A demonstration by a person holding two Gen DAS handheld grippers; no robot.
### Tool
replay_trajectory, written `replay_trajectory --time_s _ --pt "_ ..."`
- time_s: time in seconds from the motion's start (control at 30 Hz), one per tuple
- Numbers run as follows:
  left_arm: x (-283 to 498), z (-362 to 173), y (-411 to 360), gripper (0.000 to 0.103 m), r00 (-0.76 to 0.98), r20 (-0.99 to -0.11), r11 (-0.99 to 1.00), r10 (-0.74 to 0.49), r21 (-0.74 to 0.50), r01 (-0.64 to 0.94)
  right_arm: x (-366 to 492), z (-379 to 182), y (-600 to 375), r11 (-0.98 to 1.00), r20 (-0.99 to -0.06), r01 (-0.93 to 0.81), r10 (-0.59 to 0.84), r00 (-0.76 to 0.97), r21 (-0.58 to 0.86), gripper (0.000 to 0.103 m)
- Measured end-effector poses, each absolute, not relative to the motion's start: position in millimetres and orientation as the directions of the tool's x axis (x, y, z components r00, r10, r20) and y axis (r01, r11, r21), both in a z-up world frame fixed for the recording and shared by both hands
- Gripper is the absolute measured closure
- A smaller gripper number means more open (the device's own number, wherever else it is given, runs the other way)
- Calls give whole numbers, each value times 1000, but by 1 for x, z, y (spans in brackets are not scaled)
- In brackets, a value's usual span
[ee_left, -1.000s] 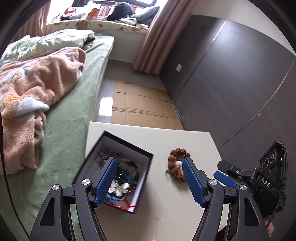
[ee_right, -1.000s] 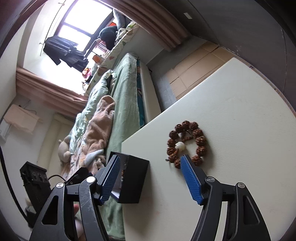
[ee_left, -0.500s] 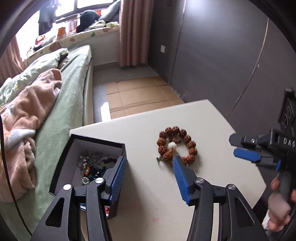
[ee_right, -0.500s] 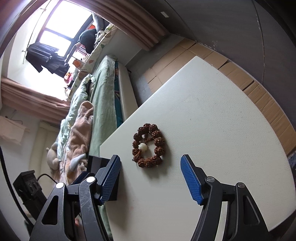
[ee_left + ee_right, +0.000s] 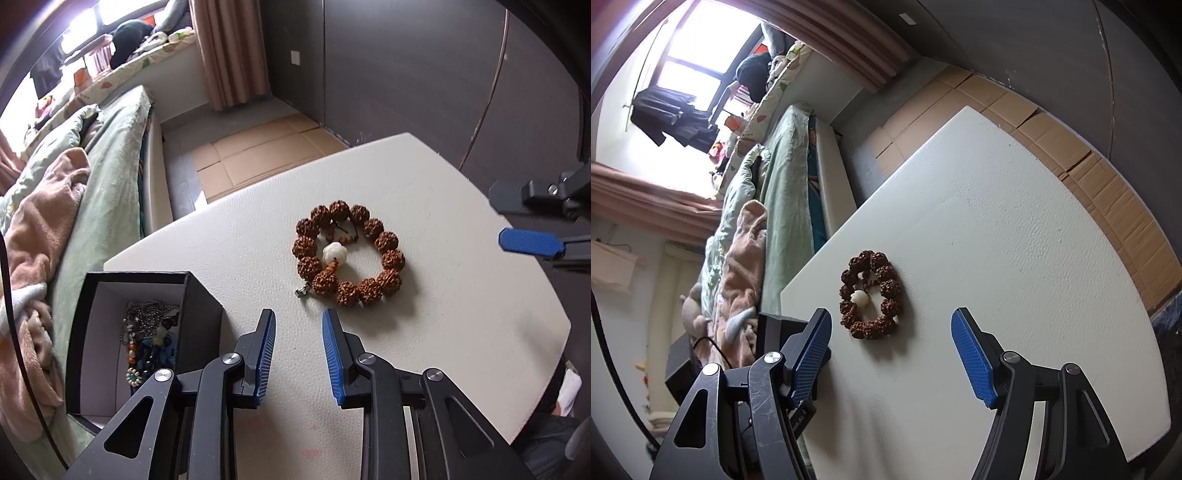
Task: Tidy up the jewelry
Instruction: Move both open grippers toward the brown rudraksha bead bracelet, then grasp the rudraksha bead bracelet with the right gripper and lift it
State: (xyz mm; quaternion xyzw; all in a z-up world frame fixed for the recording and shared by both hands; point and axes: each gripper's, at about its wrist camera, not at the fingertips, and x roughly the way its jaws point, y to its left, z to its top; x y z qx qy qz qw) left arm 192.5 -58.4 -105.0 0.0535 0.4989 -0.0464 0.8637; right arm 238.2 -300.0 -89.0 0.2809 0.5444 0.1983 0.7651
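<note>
Left wrist view: the left gripper (image 5: 298, 325) has its jaws narrowed to a slim gap — they have just been closing — with nothing between them, only bare table (image 5: 461, 295) below. The bracelet (image 5: 347, 253), a ring of brown beads with one white bead, lies flat on the table just beyond the fingertips, untouched. To the left stands an open black box (image 5: 140, 332) at the table's edge, a tangle of chains and beads inside; its near corner is hidden behind the gripper's finger. At the right edge the right gripper (image 5: 517, 221) pokes in, mostly cut off.

Right wrist view: the right gripper (image 5: 892, 325) holds its jaws wide apart and empty — the bracelet (image 5: 871, 295) sits ahead of them, nearer the left finger, clear of both pads. The box (image 5: 775, 328) is largely hidden behind that finger. A bed (image 5: 783, 192) runs beside the table (image 5: 1015, 240).
</note>
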Motion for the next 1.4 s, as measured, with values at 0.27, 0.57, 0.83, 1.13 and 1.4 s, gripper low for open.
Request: replay_trajectory --time_s 0.27,0.57,0.83,1.13,1.4 --pt "209 -124 -62 75 469 -883 989 -1 68 130 243 -87 -299 753 -713 1 622 325 658 35" --pt "222 -131 -63 75 472 -881 989 -30 41 140 246 -88 -301 750 -712 7 626 320 662 35" --pt "225 -131 -59 89 493 -867 990 -67 1 138 246 -88 -298 753 -715 5 623 318 658 35" --pt "216 -122 -52 91 519 -852 994 -62 -5 111 243 -87 -280 785 -743 -42 600 295 618 35" --pt "202 -90 -22 91 578 -811 996 -88 -85 32 246 -91 -265 810 -771 -79 579 267 581 35"
